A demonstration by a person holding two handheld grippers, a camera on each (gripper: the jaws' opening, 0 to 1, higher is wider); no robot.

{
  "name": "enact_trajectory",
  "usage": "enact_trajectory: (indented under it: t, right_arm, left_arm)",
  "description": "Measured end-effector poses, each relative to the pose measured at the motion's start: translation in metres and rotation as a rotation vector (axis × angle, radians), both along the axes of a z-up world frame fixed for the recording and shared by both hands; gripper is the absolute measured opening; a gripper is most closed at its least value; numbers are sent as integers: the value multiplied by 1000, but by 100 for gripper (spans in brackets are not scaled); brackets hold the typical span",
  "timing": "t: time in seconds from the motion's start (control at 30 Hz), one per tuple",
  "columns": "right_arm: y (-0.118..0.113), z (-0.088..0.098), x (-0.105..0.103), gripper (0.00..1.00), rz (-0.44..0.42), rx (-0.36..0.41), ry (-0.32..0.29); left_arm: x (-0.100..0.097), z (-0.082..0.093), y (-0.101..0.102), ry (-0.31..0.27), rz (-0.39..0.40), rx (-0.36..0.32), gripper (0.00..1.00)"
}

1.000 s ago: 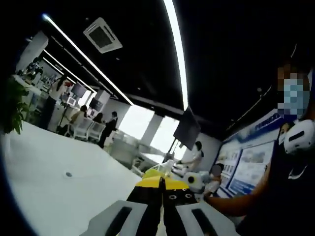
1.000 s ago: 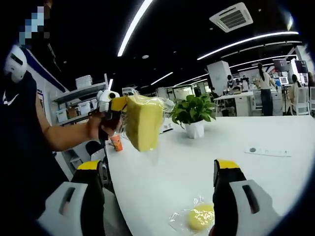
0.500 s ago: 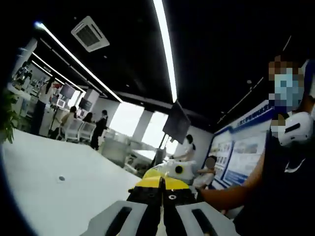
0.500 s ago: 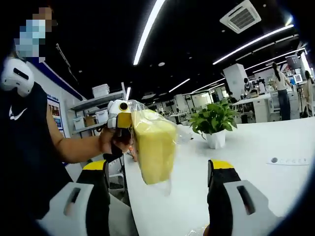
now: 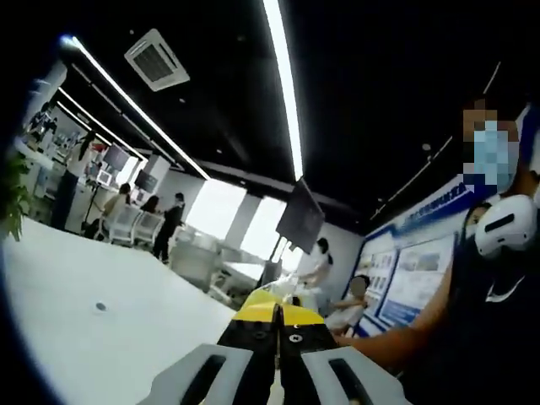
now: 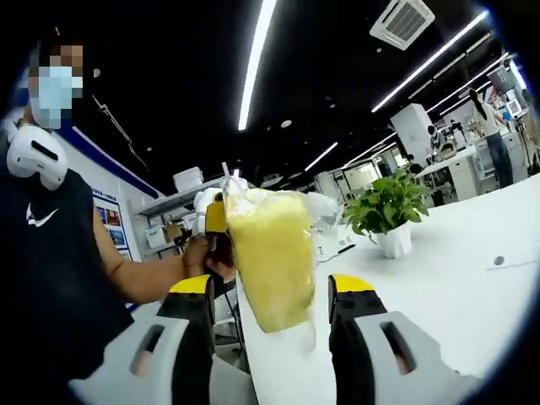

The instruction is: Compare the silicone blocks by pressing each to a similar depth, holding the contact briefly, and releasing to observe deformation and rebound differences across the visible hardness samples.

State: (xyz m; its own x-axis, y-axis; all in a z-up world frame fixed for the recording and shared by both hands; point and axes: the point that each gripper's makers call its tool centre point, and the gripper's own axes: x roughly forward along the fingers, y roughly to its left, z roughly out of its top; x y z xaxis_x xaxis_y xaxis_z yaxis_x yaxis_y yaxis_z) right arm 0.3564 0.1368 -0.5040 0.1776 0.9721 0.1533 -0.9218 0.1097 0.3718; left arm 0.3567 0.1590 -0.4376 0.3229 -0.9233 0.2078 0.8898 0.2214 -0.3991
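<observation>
Left gripper jaws pressed together, yellow tips meeting — raised above the white table. Person in dark shirt at right, forearm reaching in; office people in the background.

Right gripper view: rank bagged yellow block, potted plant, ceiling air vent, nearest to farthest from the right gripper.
1. Bagged yellow block: between the right gripper's open jaws, held up by the left gripper.
2. Potted plant: on the white table, right of centre.
3. Ceiling air vent: overhead, upper right.

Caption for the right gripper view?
Left gripper dangles a bagged yellow block between the open right gripper jaws.
</observation>
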Motion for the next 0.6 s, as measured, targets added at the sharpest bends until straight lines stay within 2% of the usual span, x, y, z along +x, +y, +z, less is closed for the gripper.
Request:
enact_trajectory:
  t: [0.07, 0.13, 0.27, 0.33, 0.4, 0.47, 0.6]
  right_arm:
    - [1, 5, 1, 46, -16, 18, -3]
    - [2, 10, 0, 38, -6, 44, -4]
    - [2, 9, 3, 36, -32, 42, -4]
    - [1, 9, 2, 28, -39, 39, -12]
    - [0, 10, 3, 24, -46, 43, -14]
    - [-1, 9, 1, 21, -56, 28, -45]
    - [-3, 6, 0, 13, -41, 4, -10]
  left_arm:
    - [1, 2, 0, 3, 4, -7, 0]
    - [2, 3, 0, 3, 8, -13, 0]
    - [3, 1, -2, -6, 16, 0, 0]
    - [5, -1, -1, -4, 28, 4, 0]
    - [9, -3, 1, -2, 47, 5, 0]
    - [9, -4, 0, -6, 50, 4, 0]
    - [6, -6, -2, -22, 48, 17, 0]
